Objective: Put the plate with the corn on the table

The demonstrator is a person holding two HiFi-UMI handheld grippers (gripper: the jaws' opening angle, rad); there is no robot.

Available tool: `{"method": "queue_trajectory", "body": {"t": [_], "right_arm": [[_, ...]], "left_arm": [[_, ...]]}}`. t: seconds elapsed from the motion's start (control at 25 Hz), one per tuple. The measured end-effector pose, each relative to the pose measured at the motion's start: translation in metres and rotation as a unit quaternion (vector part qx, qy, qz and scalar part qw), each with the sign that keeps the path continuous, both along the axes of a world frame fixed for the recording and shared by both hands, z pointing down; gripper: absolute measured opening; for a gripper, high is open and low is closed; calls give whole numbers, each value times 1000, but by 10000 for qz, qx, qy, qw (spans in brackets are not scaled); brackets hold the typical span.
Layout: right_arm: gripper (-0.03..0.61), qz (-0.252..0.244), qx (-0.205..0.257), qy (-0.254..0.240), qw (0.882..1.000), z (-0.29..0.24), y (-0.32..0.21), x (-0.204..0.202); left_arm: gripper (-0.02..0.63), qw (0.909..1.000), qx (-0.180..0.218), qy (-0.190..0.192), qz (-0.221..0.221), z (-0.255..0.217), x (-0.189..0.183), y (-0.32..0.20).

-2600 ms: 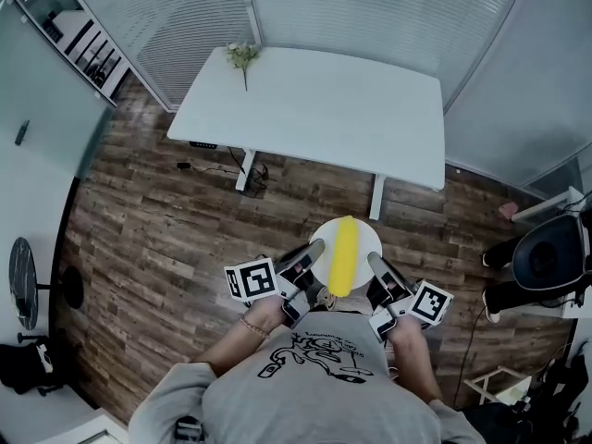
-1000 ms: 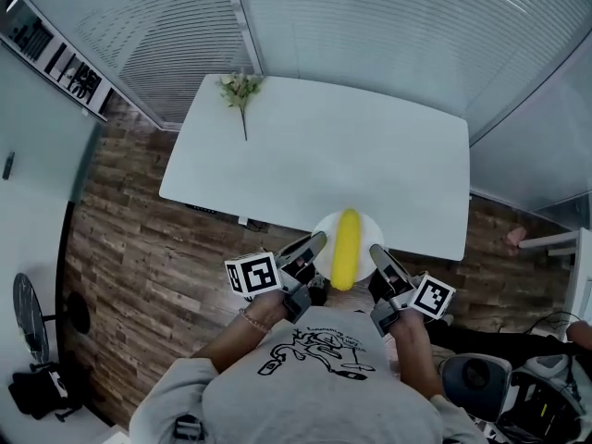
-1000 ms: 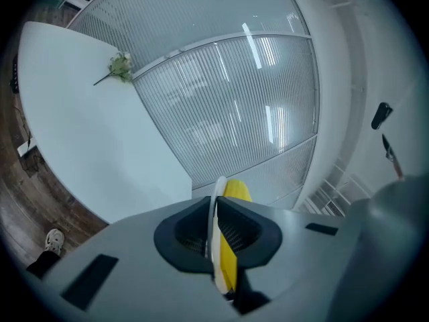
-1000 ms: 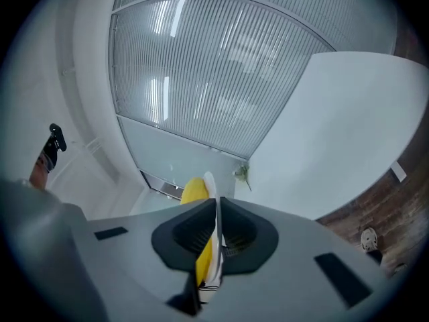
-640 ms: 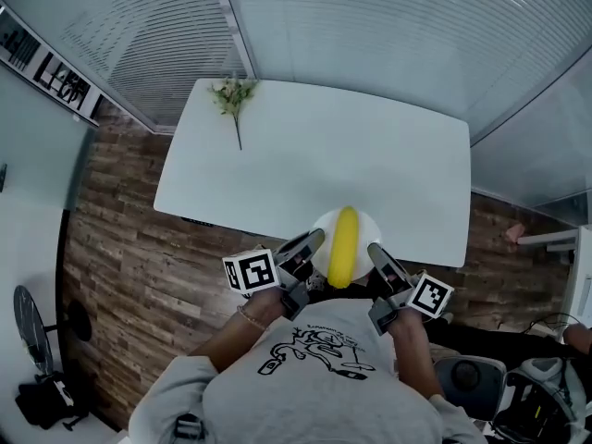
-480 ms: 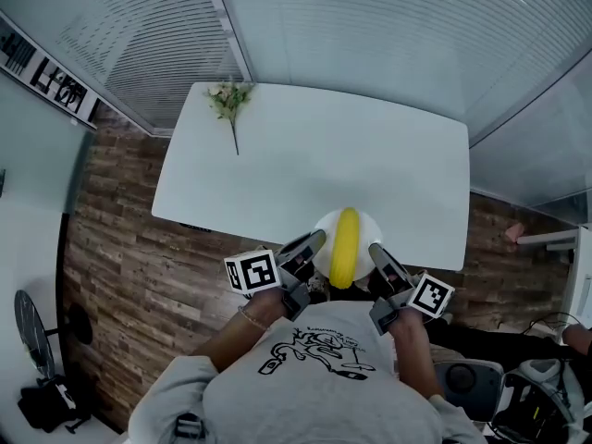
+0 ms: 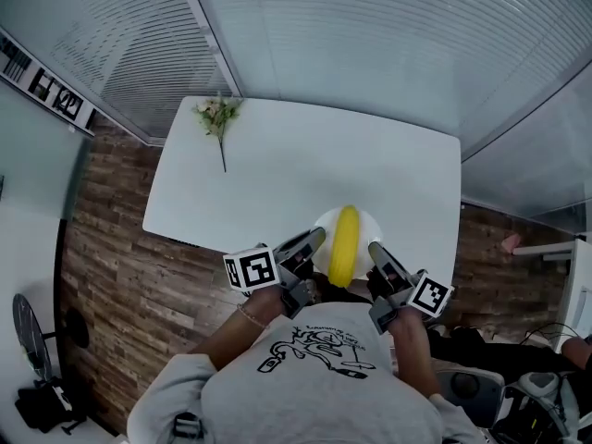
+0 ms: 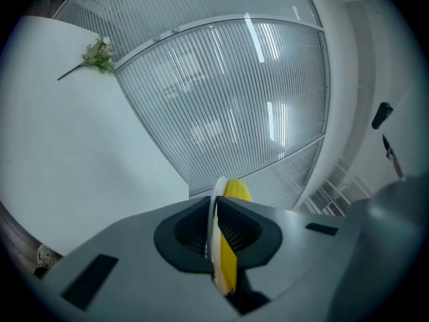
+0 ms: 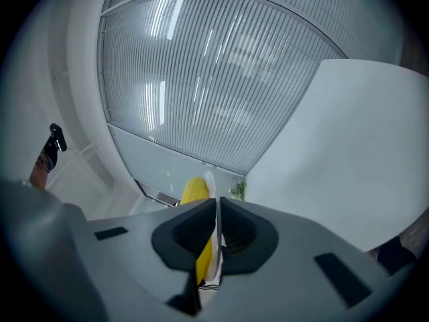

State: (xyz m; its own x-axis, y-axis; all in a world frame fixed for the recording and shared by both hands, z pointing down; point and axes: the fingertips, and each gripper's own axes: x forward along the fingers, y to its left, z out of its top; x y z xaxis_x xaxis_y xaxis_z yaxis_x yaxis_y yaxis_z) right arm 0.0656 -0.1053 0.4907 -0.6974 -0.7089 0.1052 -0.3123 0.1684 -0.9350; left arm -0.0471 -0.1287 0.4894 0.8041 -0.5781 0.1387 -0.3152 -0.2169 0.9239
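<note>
Both forearms reach forward from the chest, close together and roughly level. The left gripper point(image 7: 308, 242) and right gripper point(image 7: 377, 252) are each clamped on an opposite edge of the white plate point(image 7: 366, 222). The plate, with the yellow corn point(image 7: 344, 245) lying along it, hangs over the white table's point(image 7: 305, 169) near edge.

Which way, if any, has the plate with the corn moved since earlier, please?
Yes. The plate with the corn has come forward: earlier it hung over the wooden floor short of the white table, now it overlaps the table's near edge.
</note>
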Motion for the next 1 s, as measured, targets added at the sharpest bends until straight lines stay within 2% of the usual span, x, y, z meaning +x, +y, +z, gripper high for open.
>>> {"method": "queue_trajectory", "body": {"t": [0.4, 0.72, 1.0], "right_arm": [[20, -81, 0, -2, 10000, -1, -53, 61], [20, -121, 57, -29, 9999, -3, -58, 74], [20, -25, 37, -19, 10000, -3, -65, 64]], "left_arm": [[38, 10000, 24, -38, -37, -2, 61, -53], [38, 10000, 52, -42, -39, -3, 75, -57], [38, 9999, 46, -68, 70, -1, 66, -66]]}}
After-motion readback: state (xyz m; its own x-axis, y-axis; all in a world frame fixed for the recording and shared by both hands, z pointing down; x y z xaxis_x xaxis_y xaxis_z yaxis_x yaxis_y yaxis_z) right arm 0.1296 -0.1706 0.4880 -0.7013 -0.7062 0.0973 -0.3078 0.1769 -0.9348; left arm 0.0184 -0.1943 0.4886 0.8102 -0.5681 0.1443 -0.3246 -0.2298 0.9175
